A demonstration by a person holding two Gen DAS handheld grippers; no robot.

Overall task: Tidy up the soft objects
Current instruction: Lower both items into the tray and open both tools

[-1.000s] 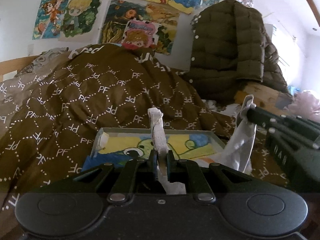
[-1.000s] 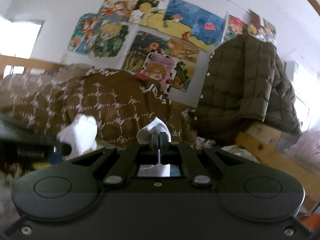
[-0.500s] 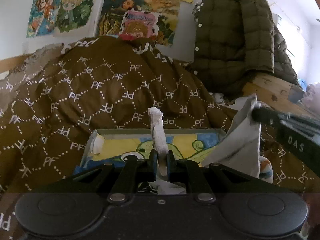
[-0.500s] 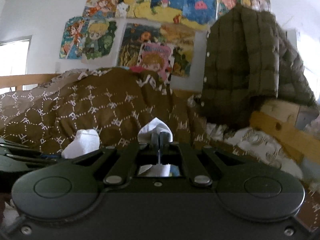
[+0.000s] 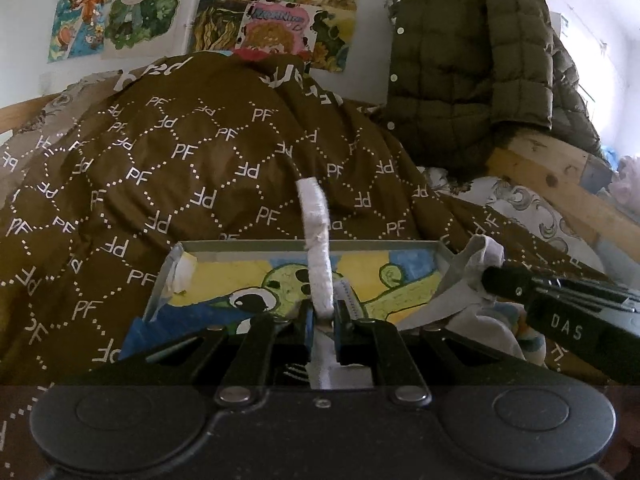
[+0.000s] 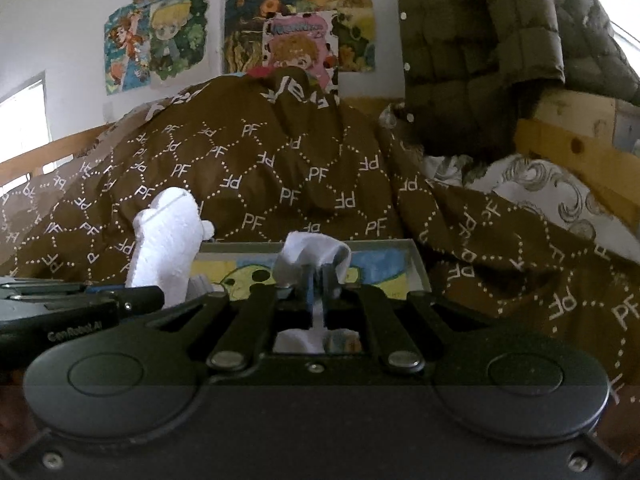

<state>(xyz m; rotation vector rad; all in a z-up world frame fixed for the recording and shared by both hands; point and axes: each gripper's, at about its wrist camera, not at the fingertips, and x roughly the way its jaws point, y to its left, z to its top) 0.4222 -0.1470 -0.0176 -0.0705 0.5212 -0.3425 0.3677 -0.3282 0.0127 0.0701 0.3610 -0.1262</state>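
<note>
Fingers [image 5: 309, 330] of the left gripper [image 5: 322, 330] are clamped on a white soft fabric piece [image 5: 316, 240], whose narrow edge stands up above the fingertips in the left wrist view. In the right wrist view the same part shows as a broad white flap at the lower left. The right gripper [image 6: 316, 286] has its fingers [image 6: 309, 288] pressed together on another bunched part of white cloth, which puffs out just above them; whether both grippers hold one item or two I cannot tell. In the left wrist view the right gripper enters from the right edge with grey-white cloth draped from its tip.

Both grippers hang just in front of a shallow grey tray [image 5: 168, 276] whose floor carries a painted picture of a green cartoon creature on yellow and blue. The tray rests on a brown quilt with white dotted diamonds and "PF" letters [image 5: 180, 152], heaped up on a bed. A wooden bed rail [image 5: 560, 184] runs along the right, with an olive quilted puffer jacket [image 5: 472, 60] hung above it. Colourful cartoon posters [image 5: 120, 8] cover the white wall behind.
</note>
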